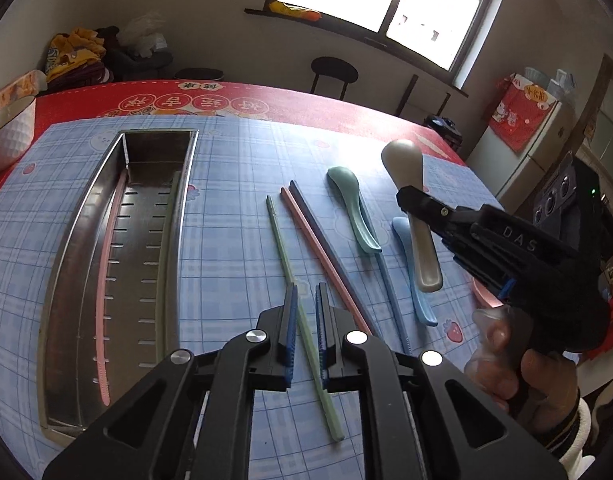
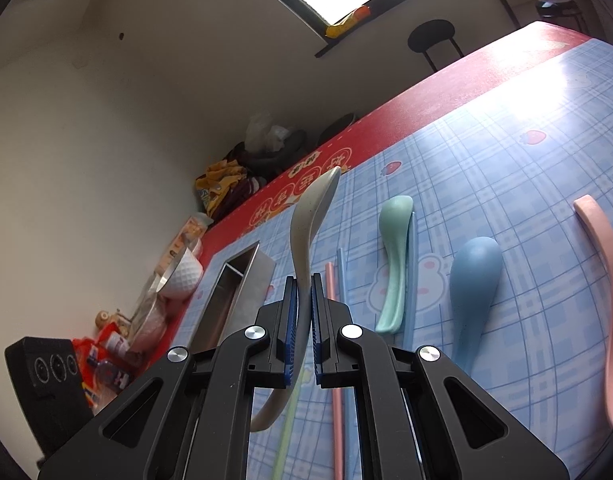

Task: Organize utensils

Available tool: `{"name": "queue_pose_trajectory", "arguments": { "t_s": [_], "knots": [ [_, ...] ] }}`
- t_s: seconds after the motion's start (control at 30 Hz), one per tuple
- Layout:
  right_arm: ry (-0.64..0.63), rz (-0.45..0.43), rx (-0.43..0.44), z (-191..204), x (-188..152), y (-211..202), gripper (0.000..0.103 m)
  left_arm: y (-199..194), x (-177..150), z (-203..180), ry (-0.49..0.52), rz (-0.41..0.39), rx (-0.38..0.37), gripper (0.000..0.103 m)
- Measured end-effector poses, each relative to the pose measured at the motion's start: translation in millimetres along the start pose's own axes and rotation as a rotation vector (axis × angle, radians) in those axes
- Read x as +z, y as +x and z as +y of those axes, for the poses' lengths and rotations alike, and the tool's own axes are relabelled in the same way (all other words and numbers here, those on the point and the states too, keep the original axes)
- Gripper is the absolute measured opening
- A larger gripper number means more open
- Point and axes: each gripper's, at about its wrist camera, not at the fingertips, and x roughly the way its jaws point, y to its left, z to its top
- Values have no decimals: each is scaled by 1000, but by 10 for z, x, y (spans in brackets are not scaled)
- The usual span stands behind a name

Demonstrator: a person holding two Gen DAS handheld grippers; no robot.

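My left gripper (image 1: 308, 293) hovers low over the blue checked mat, open, its jaws a little apart astride a pale green chopstick (image 1: 278, 236) that lies flat. Beside that lie a pink chopstick (image 1: 326, 260) and a dark blue chopstick (image 1: 306, 208). A steel tray (image 1: 66, 264) on the left holds a pink and a green chopstick. My right gripper (image 2: 304, 285) is shut on a beige spoon (image 2: 306, 216), gripped by its handle and lifted, bowl end away. On the mat rest a green spoon (image 2: 394, 260), a blue spoon (image 2: 474, 280) and a pink spoon (image 2: 602, 272).
A white dimpled bowl (image 1: 6, 136) stands at the mat's far left corner on the red tablecloth (image 1: 266, 96). A black stool (image 1: 334, 72) is behind the table. A person's hand (image 1: 502, 360) holds the right gripper at the right edge. Packets and jars crowd the table end (image 2: 114, 344).
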Motion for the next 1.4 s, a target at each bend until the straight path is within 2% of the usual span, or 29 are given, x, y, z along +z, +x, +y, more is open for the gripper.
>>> {"name": "queue_pose_trajectory", "arguments": {
  "t_s": [0.03,0.1,0.23,0.5,0.57,0.6,0.63,0.9,1.13,1.23,1.4],
  "knots": [
    [6,-7,1,-14,10,-22,7,97,-1,-52,21,20,18,23],
    [16,-19,6,-39,30,-65,7,261,-8,-124,60,43,71,26],
    [34,-34,21,-73,46,-136,7,463,-35,-149,96,64,157,26],
    [45,-42,57,-41,66,-178,7,547,-98,-177,151,63,218,25],
    [48,-43,60,-39,68,-186,7,541,-118,-215,160,61,214,21],
    [49,-44,60,-38,64,-187,7,538,-129,-240,171,60,207,11],
    [50,-44,60,-39,65,-185,7,531,-142,-258,182,59,205,8],
    [55,-39,54,-51,50,-162,7,380,-123,-98,87,57,125,6],
    [61,-36,55,-54,43,-161,7,-99,11,14,35,21,-1,6],
    [60,-30,58,-53,29,-151,7,-298,108,229,2,2,8,6],
    [57,-26,54,-46,19,-126,7,-382,275,662,-57,-3,95,6]
  ]
}}
